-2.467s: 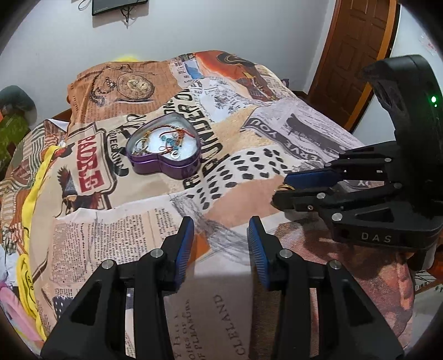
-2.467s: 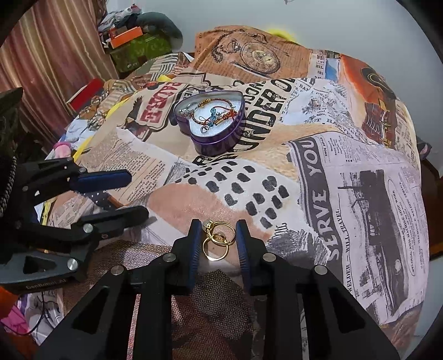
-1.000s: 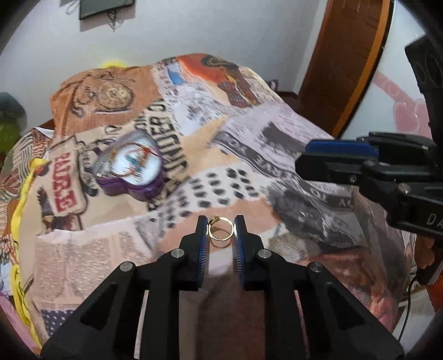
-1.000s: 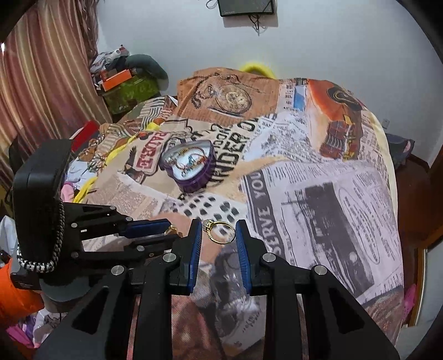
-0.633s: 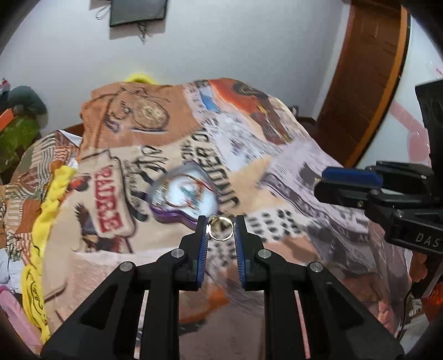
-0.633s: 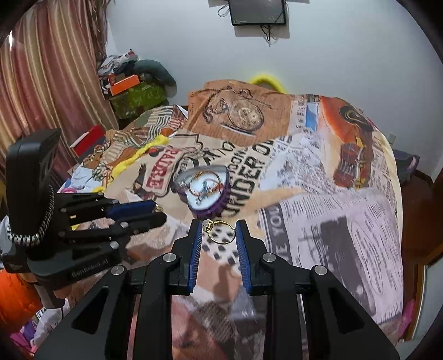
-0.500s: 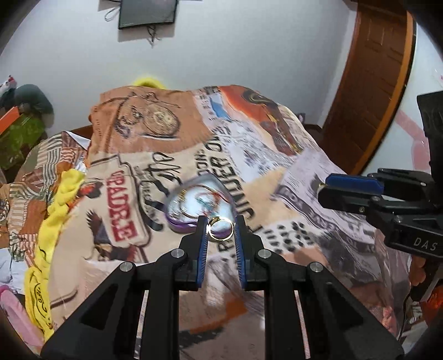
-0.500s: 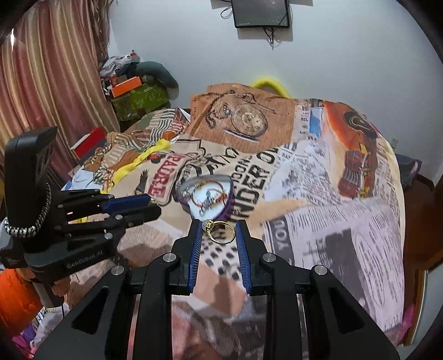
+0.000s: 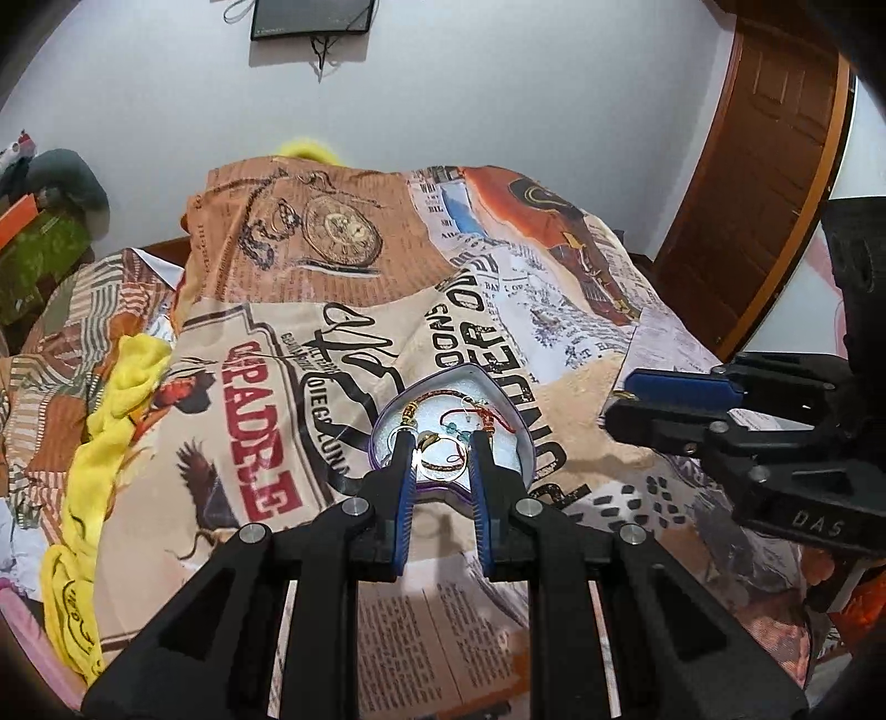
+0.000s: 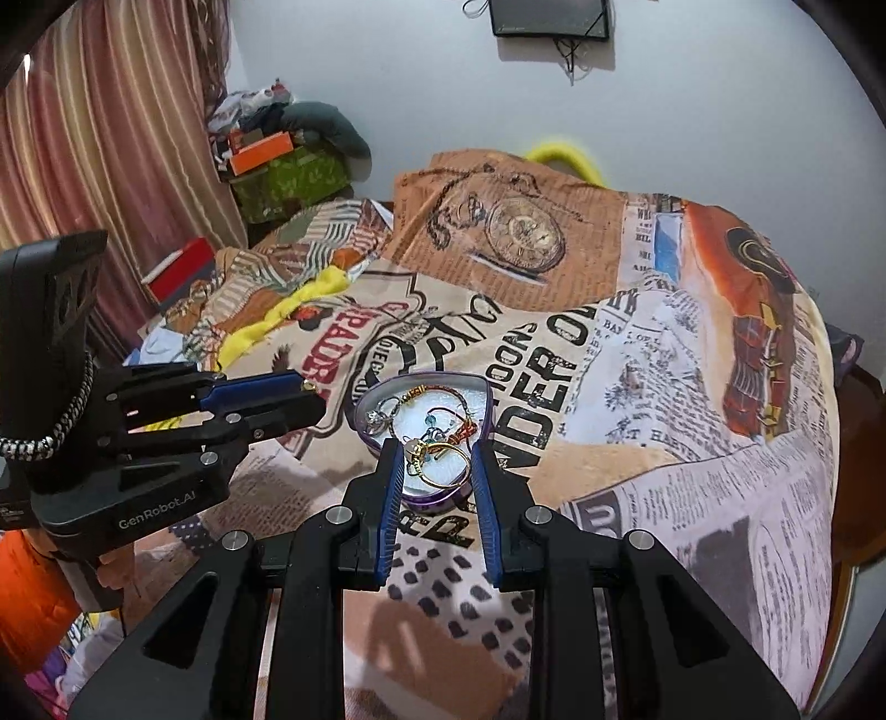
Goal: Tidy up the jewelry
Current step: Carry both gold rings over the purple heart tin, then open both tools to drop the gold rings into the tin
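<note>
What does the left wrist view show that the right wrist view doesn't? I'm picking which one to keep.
Only the left wrist view shows the wooden door and the left gripper shut on its ring. Only the right wrist view shows the striped curtain and the right gripper shut on its gold ring. Both show the heart-shaped tin of jewelry on the printed blanket, and the wall screen.

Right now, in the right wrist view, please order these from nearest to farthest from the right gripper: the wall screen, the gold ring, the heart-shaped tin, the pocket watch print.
1. gold ring, held between the right gripper's jaws.
2. heart-shaped tin, just beyond the jaws, on the bed.
3. pocket watch print, farther up the bedcover.
4. wall screen, top, on the far wall.
</note>
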`<move>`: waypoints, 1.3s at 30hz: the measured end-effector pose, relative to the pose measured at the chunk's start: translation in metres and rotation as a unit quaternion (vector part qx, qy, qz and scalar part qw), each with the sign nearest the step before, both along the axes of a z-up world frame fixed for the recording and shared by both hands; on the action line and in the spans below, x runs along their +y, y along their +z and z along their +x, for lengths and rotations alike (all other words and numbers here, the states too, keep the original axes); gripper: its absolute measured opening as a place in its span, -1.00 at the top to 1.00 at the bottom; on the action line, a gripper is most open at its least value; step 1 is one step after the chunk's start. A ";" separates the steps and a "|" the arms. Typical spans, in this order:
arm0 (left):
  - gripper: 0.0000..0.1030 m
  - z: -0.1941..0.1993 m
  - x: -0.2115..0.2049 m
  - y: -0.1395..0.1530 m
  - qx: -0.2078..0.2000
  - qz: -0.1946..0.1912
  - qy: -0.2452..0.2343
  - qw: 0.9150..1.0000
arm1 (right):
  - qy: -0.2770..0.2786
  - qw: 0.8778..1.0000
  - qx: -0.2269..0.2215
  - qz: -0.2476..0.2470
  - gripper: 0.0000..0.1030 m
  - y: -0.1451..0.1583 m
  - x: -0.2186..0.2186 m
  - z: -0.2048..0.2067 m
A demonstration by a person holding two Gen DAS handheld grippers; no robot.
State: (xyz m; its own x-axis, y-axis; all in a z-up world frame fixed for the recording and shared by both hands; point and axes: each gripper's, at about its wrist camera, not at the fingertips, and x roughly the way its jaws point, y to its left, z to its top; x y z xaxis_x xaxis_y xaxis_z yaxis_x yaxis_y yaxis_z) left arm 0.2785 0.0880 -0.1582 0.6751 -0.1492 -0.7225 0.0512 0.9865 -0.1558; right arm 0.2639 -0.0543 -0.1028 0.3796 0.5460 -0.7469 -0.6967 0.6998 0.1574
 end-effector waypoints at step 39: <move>0.66 0.026 0.010 -0.023 0.015 0.017 -0.003 1.000 | 0.037 0.996 0.035 -0.073 0.48 -0.047 0.042 0.024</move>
State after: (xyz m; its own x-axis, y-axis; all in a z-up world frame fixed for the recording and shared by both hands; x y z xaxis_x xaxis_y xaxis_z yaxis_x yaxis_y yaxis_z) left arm 0.3048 0.0975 -0.1816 0.6522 -0.1287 -0.7470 0.0537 0.9909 -0.1238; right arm 0.2875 -0.0124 -0.1499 0.2867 0.4547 -0.8432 -0.7375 0.6665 0.1086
